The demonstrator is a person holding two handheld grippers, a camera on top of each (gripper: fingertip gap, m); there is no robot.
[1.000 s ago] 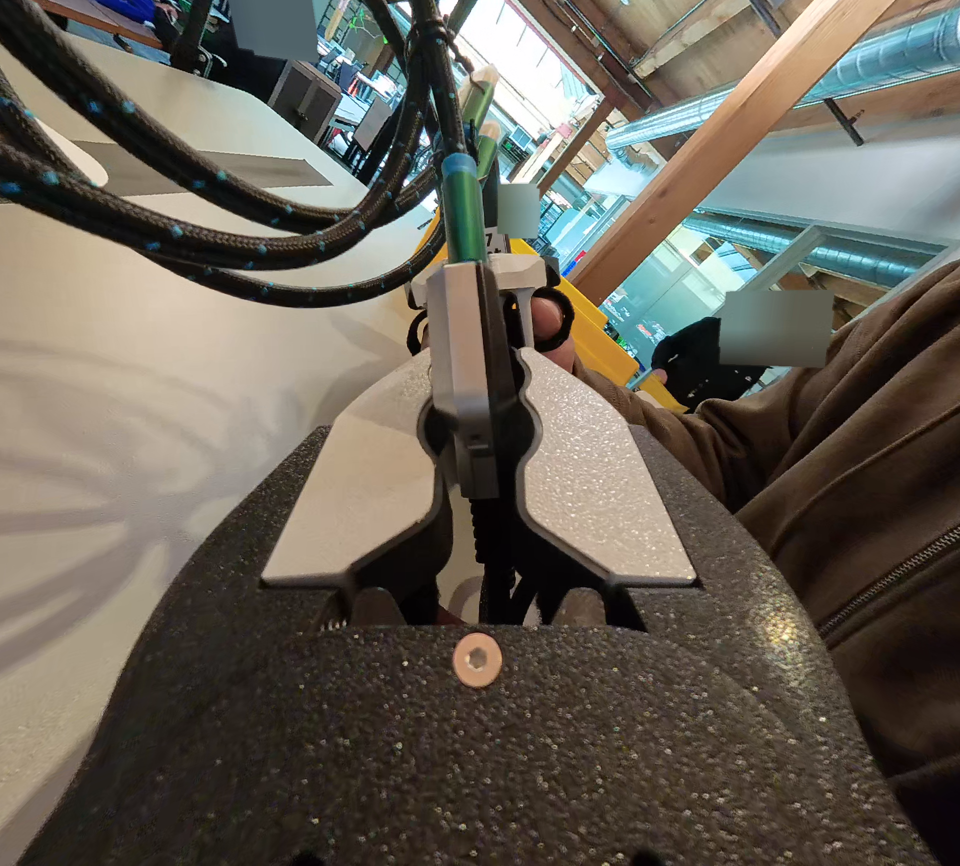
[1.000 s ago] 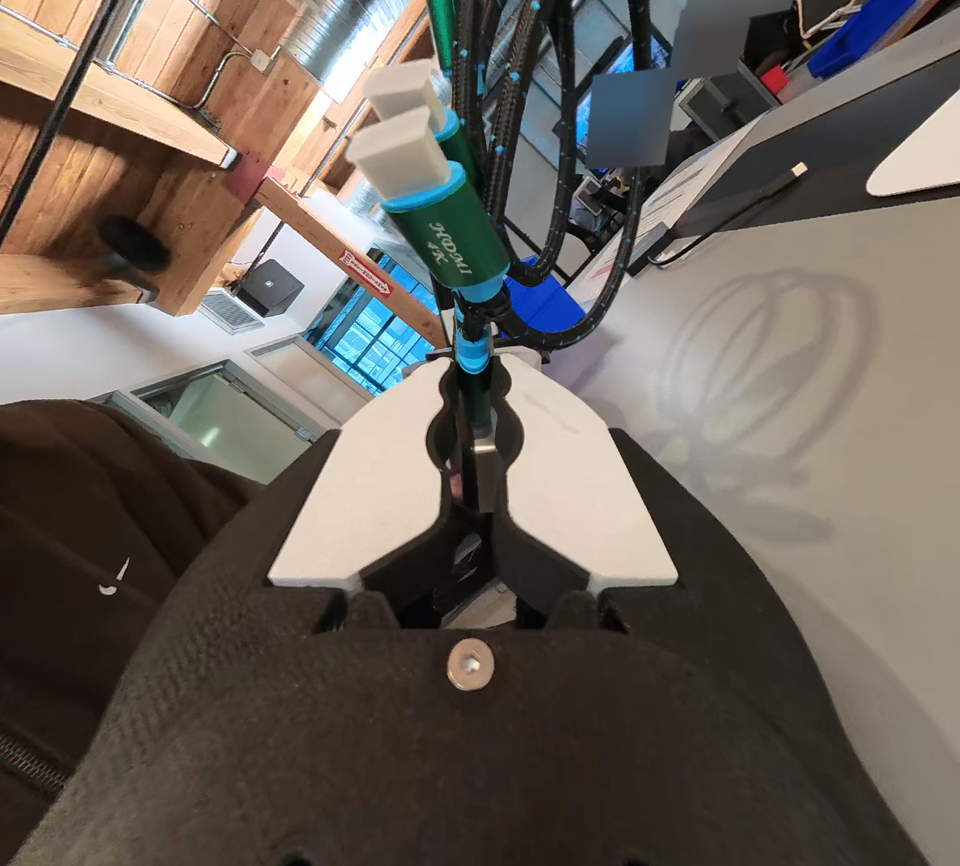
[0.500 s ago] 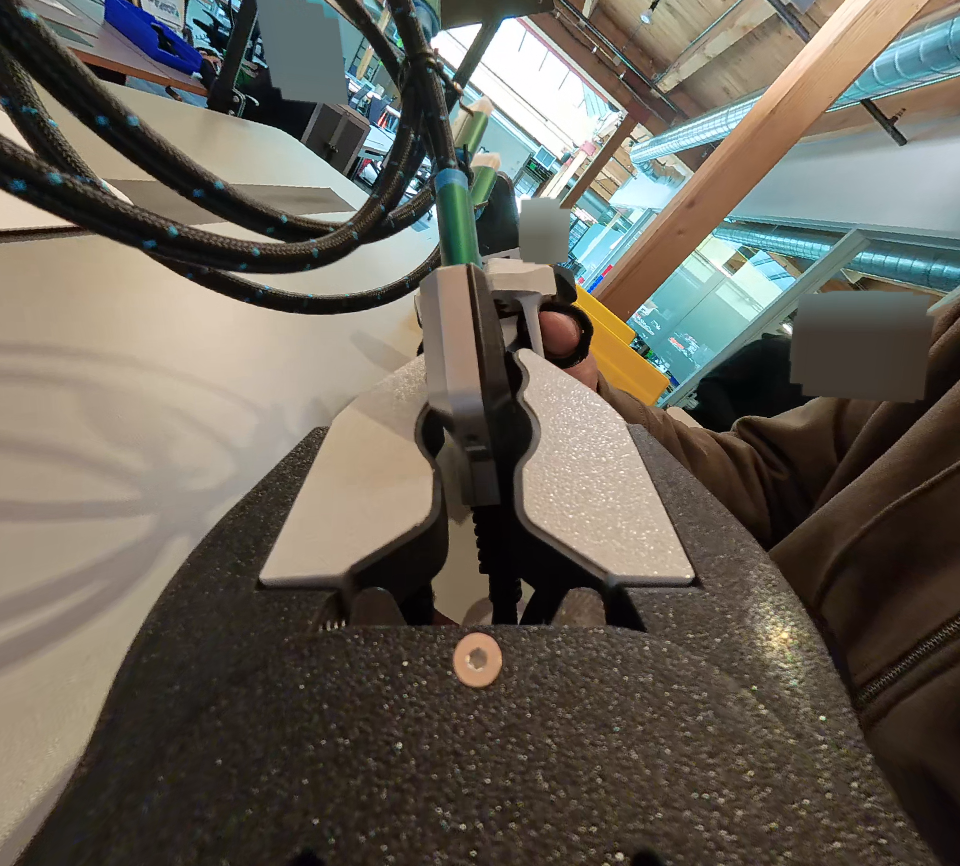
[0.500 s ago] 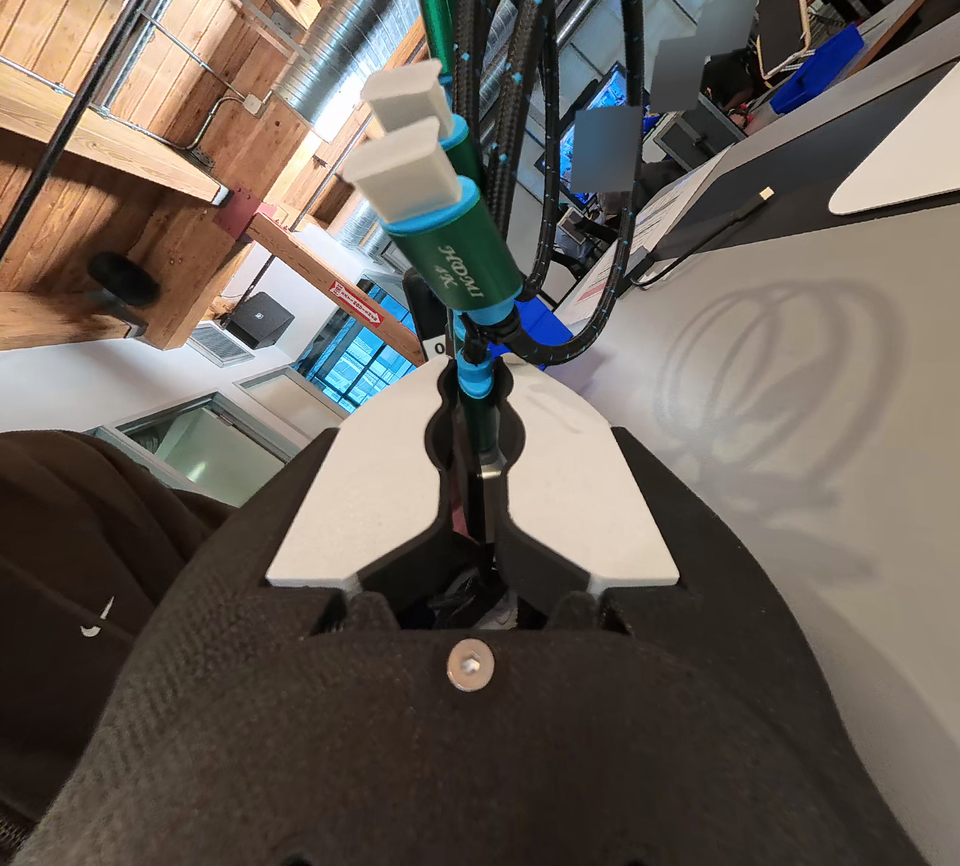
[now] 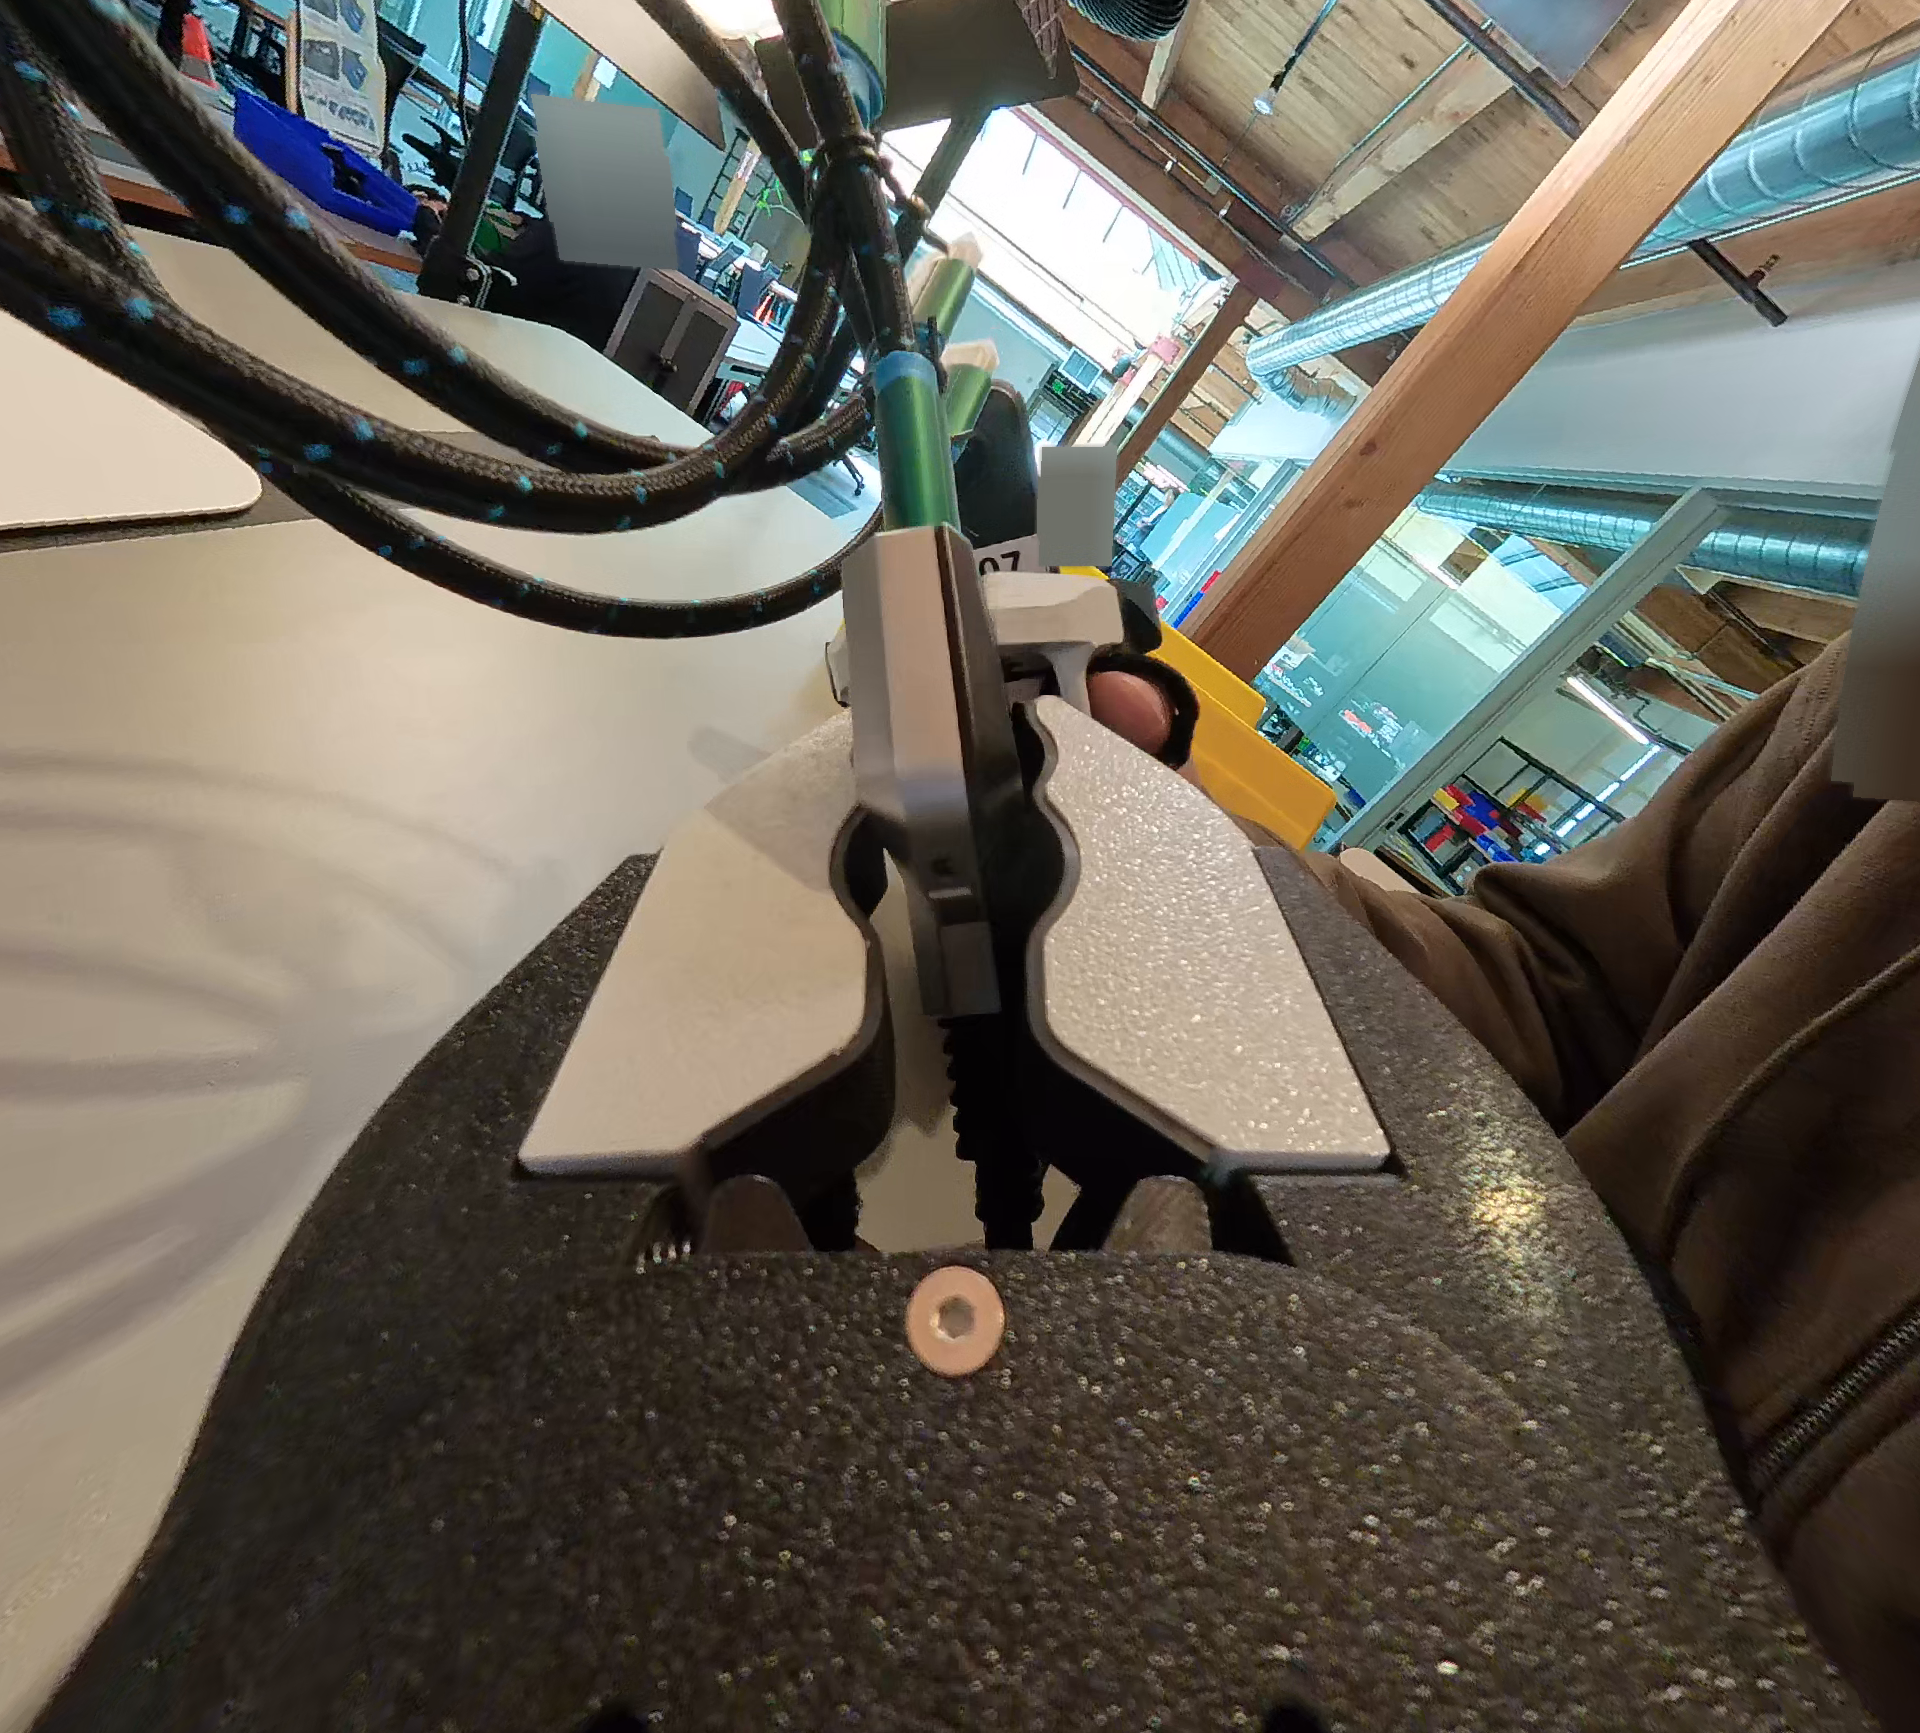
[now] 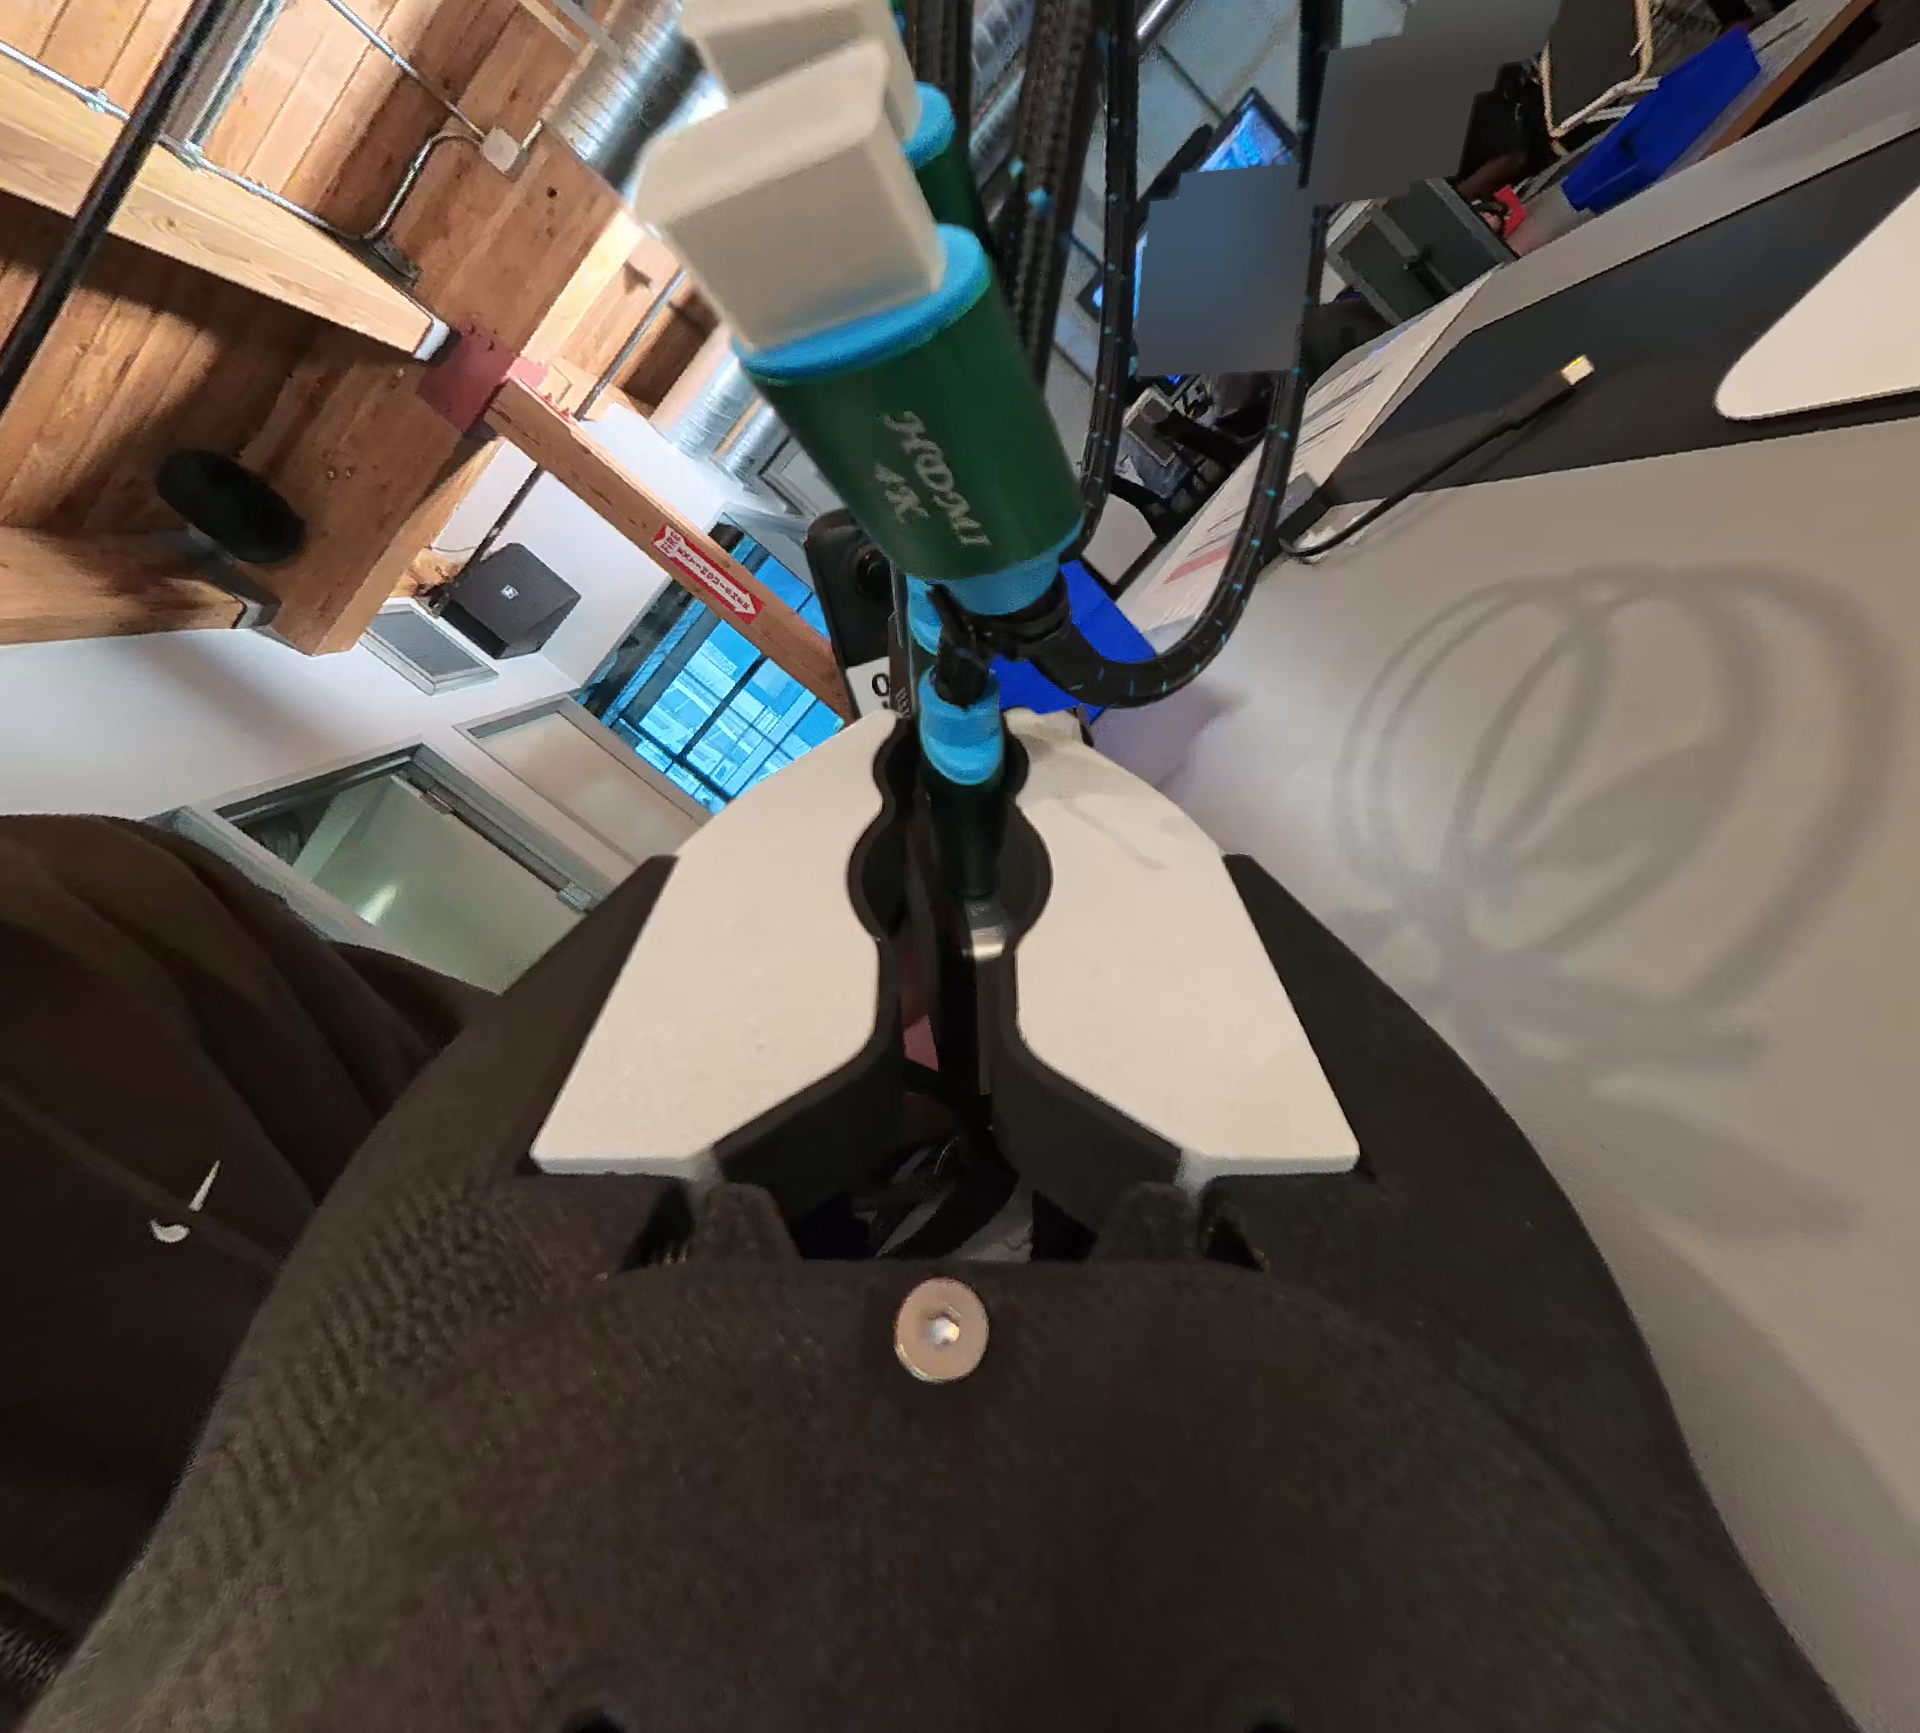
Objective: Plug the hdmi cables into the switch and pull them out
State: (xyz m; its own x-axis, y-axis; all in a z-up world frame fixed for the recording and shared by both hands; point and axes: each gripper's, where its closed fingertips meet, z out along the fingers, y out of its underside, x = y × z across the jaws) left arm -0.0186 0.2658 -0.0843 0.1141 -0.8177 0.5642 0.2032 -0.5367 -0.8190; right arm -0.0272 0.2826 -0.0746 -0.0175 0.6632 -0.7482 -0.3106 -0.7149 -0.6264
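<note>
Just above the right gripper (image 6: 961, 810), pinching a green plug (image 6: 971, 836), a lettered green connector (image 6: 925, 447) and braided cables (image 6: 1164, 665) crowd in. Left gripper (image 5: 951, 810) clamps a grey adapter (image 5: 909, 727) over the white table (image 5: 312, 748).

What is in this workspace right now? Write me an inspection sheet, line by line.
Surface: white table, with cable shadows on it.
Job's things: grey adapter block; green plug with a blue ring, meeting the block's far end.
Clutter: white mat; thin black cord with a metal tip.
Grippers: left gripper clamps the grey adapter block; right gripper clamps the green plug.
Cables: black braided cables loop overhead in a tied bundle; two capped green plugs hang from it.
Surroundings: wooden beam, metal duct, yellow bin, person's brown sleeve.
</note>
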